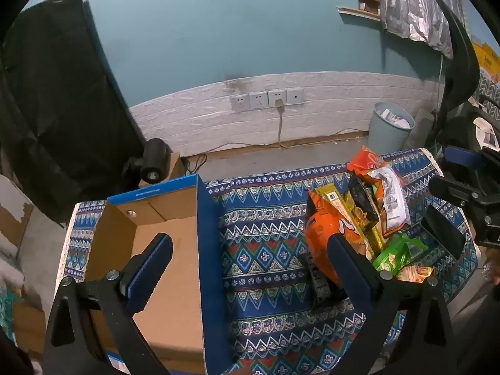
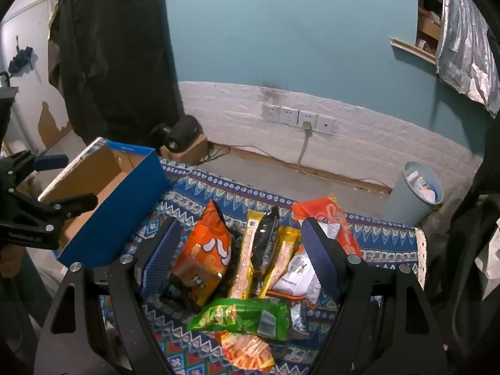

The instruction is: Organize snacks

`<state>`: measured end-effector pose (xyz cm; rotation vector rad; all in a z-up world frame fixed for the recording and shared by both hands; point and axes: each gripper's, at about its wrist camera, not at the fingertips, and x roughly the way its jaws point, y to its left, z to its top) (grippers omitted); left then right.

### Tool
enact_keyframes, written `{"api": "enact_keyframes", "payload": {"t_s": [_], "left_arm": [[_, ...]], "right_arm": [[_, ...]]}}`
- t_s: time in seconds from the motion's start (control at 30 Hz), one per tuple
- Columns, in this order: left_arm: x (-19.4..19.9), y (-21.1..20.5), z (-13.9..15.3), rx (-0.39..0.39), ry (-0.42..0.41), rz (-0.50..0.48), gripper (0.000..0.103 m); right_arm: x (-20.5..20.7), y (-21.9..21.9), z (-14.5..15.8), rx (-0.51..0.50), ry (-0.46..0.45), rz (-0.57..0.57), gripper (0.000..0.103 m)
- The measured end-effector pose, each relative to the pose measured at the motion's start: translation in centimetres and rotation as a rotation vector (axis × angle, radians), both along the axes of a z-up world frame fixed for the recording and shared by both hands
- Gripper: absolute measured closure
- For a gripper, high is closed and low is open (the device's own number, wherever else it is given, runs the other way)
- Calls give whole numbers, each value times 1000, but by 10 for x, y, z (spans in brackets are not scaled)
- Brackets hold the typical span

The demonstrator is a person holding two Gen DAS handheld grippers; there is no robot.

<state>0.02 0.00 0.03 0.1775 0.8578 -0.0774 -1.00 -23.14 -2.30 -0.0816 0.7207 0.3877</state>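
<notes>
Since nothing has gone into the blue cardboard box (image 1: pixel 162 225) yet, both tools hang spread wide and empty: the left gripper (image 1: pixel 250 256) between box and snack pile (image 2: pixel 250 259), the right gripper (image 2: pixel 240 250) over the packets on the patterned cloth (image 1: pixel 265 206), ready to pick.

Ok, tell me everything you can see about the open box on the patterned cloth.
The box is an open-topped cardboard carton, blue outside with plain brown cardboard inside. No snack shows inside it. It sits upright on the patterned cloth, apart from the pile of snack packets on its right. One inner wall shows a small round spot. The left gripper hangs open over its near right wall, not touching it as far as can be seen.
</notes>
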Motion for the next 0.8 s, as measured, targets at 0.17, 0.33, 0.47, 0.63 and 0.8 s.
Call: {"api": "enact_keyframes", "payload": {"t_s": [0.17, 0.33, 0.47, 0.63, 0.8], "left_arm": [[1, -1, 0, -6, 2, -8, 3], [-1, -7, 0, -1, -15, -28, 3], [-4, -8, 3, 0, -22, -42, 3], [-6, -10, 2, 15, -26, -44, 3], [-7, -10, 1, 11, -19, -46, 3]], "right_arm": [[0, 1, 1, -8, 0, -2, 25], [-1, 3, -1, -4, -2, -4, 25], [0, 0, 0, -7, 2, -9, 25], [-2, -2, 0, -10, 4, -5, 25], [-2, -2, -1, -15, 8, -4, 25]]}}
